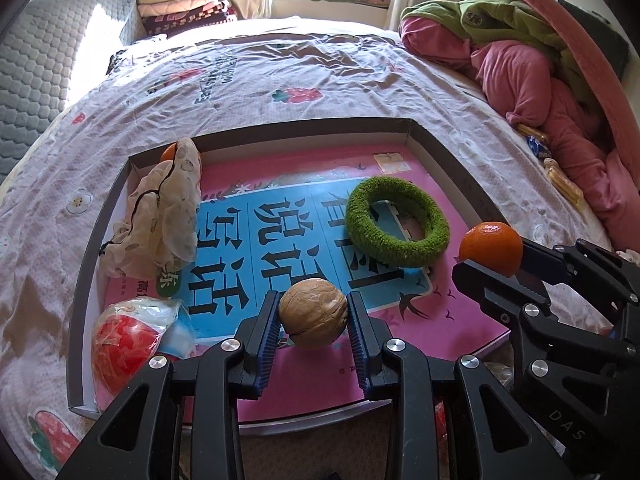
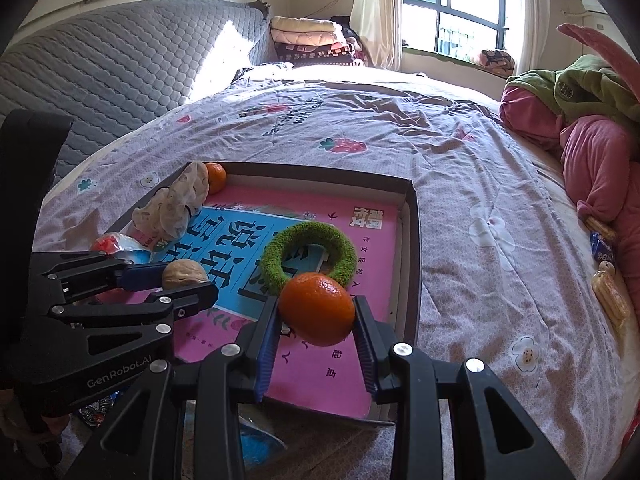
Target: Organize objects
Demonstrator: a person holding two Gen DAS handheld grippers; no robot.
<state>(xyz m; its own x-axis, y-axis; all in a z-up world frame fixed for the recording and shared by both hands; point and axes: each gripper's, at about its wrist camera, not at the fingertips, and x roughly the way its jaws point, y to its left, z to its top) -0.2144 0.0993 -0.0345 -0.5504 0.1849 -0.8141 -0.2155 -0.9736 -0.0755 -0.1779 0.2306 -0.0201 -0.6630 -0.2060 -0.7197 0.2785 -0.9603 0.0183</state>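
Two round things are in your jaws at once, both hanging over the box (image 1: 436,140) on the bed (image 1: 320,76). Your left gripper (image 1: 313,314) is closed partway on the walnut (image 1: 313,312), pads against its sides, above the near middle of the pink book (image 1: 440,316) lining the box. Your right gripper (image 2: 317,312) is clamped the same way on the orange (image 2: 317,308), just this side of the green ring (image 2: 308,254). Expect the walnut to be light, hard and smooth: it won't give, so it can pivot or squirt out if you squeeze off-centre; keep the pads across its widest part. The orange looks heavier and softer, with a grippy peel that will dent under pressure, so hold it at its widest girth too and don't tighten further. Either one will likely roll on the glossy cover once freed, so set them against a wall or the scarf (image 1: 168,212).
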